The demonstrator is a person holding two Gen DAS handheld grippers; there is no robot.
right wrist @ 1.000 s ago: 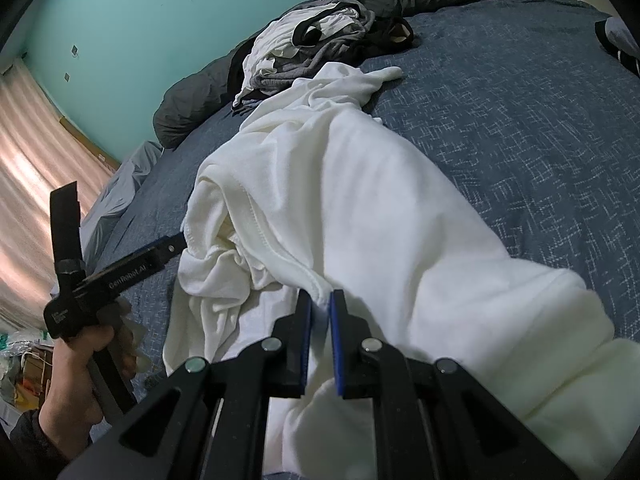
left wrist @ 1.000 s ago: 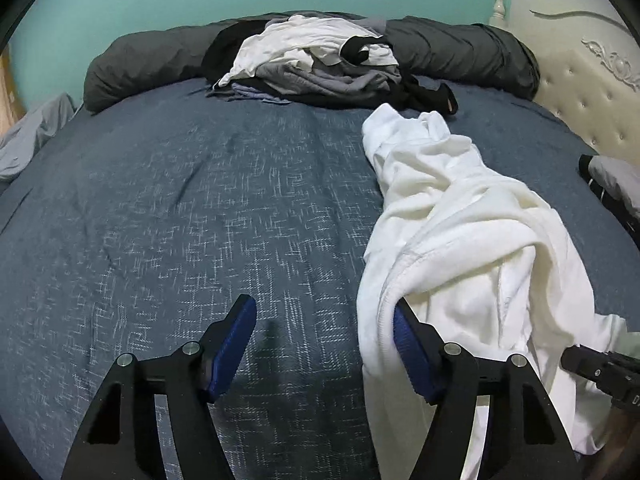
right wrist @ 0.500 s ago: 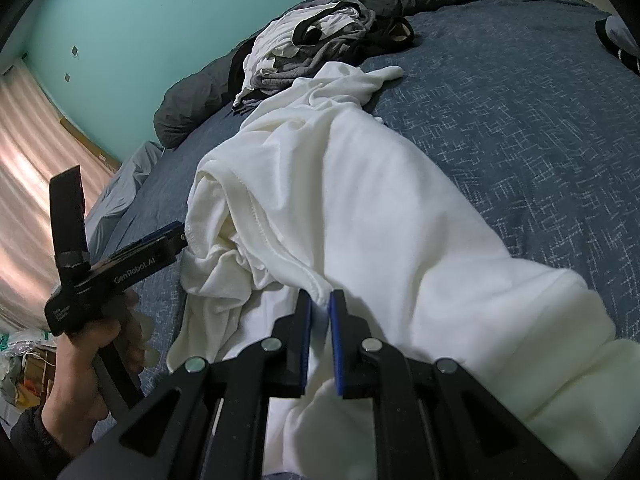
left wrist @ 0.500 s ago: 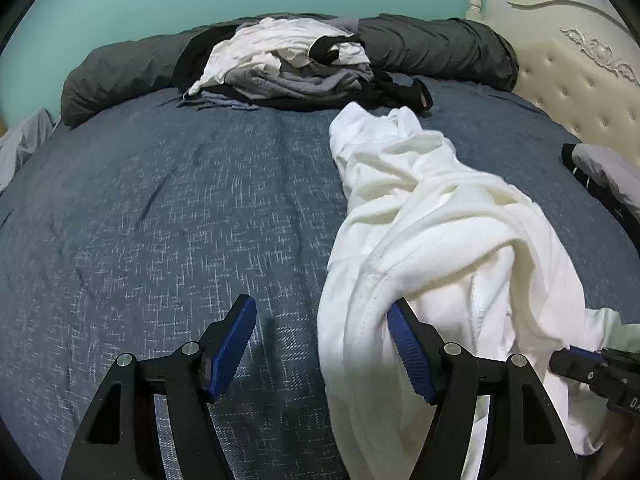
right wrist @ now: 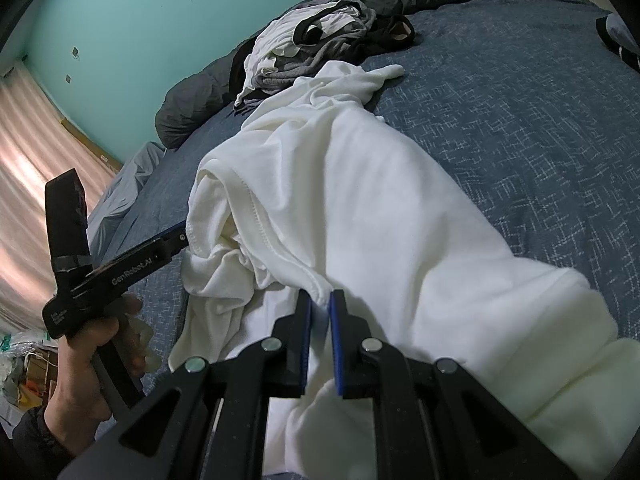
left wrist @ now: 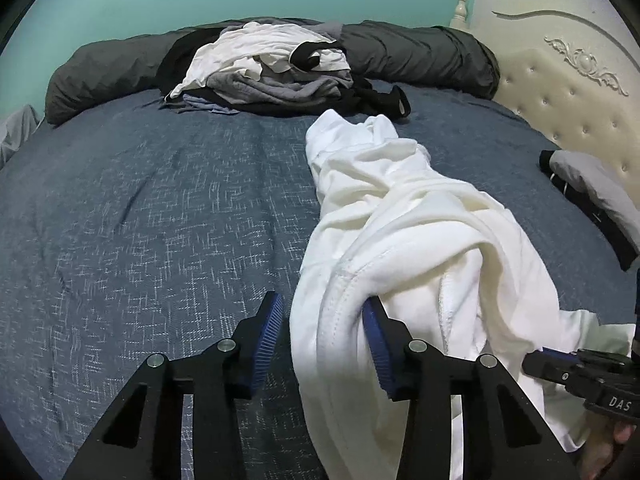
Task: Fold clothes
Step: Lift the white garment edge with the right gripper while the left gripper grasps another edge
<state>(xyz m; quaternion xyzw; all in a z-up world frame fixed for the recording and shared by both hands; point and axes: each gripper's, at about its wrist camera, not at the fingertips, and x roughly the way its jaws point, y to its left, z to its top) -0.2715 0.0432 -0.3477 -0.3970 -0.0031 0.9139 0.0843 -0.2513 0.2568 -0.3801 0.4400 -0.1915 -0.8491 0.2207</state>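
A crumpled white garment [left wrist: 404,216] lies stretched along the blue bedcover [left wrist: 140,220], and the right wrist view shows the same garment [right wrist: 360,200]. My left gripper [left wrist: 322,300] has the garment's stitched edge between its blue pads. Its jaws are closing; the right pad touches the cloth and the left pad stands a sliver off it. A hand holds this left gripper [right wrist: 176,240] at the garment's left side in the right wrist view. My right gripper [right wrist: 320,294] is shut on a fold of the garment's hem. Its black body, the right gripper [left wrist: 560,364], shows at the lower right.
A pile of white, grey and black clothes [left wrist: 272,68] sits at the far side against a rolled dark grey duvet [left wrist: 420,56]. A cream tufted headboard [left wrist: 560,100] bounds the right, with a grey and black garment [left wrist: 592,192] beside it. A curtain [right wrist: 32,160] hangs left.
The left gripper's jaws have narrowed around the garment's edge, which now sits further in between the pads. The right gripper and its hold look the same.
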